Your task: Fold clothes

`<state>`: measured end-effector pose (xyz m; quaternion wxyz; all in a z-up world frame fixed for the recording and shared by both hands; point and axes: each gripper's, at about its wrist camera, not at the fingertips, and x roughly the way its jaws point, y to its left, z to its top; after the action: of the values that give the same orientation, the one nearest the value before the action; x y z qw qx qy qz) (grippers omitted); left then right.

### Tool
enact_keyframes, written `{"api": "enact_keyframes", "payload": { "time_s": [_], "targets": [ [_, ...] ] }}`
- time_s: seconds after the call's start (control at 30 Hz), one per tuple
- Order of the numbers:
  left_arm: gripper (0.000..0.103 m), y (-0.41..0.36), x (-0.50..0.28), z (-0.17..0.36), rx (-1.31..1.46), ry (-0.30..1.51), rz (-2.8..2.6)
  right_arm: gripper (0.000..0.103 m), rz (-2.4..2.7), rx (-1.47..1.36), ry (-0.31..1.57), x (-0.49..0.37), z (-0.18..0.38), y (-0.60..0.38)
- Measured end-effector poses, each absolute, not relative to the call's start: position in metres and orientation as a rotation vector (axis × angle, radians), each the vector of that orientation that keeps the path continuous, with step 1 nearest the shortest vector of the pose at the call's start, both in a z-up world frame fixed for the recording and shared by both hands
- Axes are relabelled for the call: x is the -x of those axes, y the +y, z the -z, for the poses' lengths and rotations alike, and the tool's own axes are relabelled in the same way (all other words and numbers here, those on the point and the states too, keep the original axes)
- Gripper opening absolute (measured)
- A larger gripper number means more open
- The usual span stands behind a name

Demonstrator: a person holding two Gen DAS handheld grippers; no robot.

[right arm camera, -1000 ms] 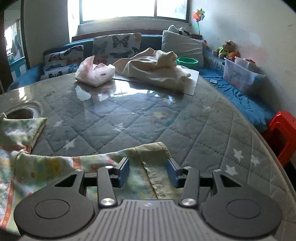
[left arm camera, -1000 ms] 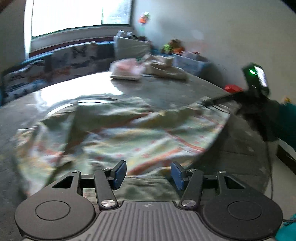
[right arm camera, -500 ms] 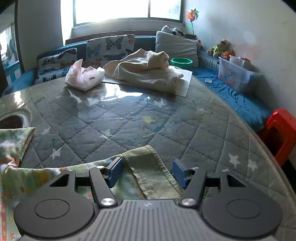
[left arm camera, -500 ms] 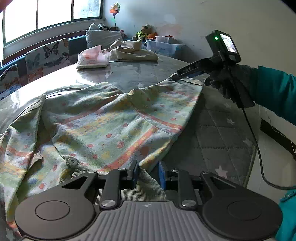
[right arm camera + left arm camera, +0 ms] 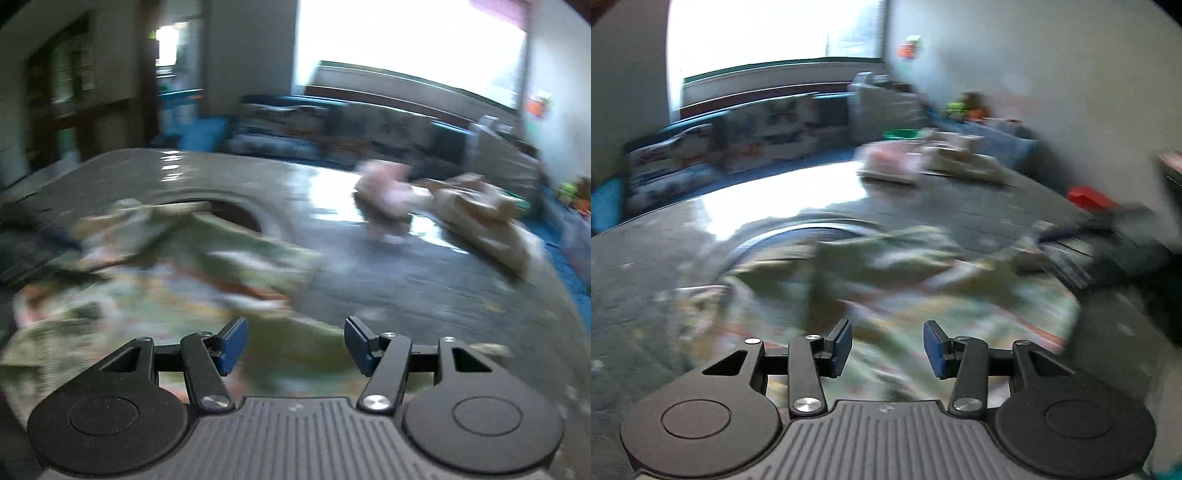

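A light green child's garment (image 5: 923,288) with red and yellow print lies rumpled on the grey quilted table (image 5: 683,266). Both views are smeared by motion. My left gripper (image 5: 886,334) hovers over the garment's near edge. Its jaws are opening, the blue pads stand apart, and nothing is pinched between them. In the right wrist view the garment (image 5: 166,280) fills the left and lower middle. My right gripper (image 5: 293,334) is over its near edge, open, pads clear of the cloth. The right gripper's dark body (image 5: 1082,251) shows as a blur at the garment's far right corner.
A pink tissue pack (image 5: 388,195) and a beige cloth pile (image 5: 487,218) sit at the table's far side. A round hole (image 5: 229,212) in the table lies just beyond the garment. A red stool (image 5: 1086,195) stands past the table's right edge. A cushioned bench runs under the window.
The left jaws, nearly closed over the ribbed hem half a second ago, now stand apart. The right view has swung left, so the garment now fills its left side. Both views have gone blurry.
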<state>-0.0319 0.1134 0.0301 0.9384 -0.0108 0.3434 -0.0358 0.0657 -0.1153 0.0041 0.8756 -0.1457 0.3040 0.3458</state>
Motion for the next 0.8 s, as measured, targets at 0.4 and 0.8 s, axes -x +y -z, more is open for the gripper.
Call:
{"api": "enact_keyframes", "payload": {
  "time_s": [0.4,0.8],
  "targets": [
    [0.045,0.13,-0.059,-0.006,-0.053,0.746,-0.114,0.059,-0.903,0.402,0.685,-0.019,0.029,-0.068],
    [0.005,0.151,-0.083,0.009,0.024,0.764,-0.135,0.061,-0.907,0.392,0.699,-0.019,0.034,-0.073]
  ]
}}
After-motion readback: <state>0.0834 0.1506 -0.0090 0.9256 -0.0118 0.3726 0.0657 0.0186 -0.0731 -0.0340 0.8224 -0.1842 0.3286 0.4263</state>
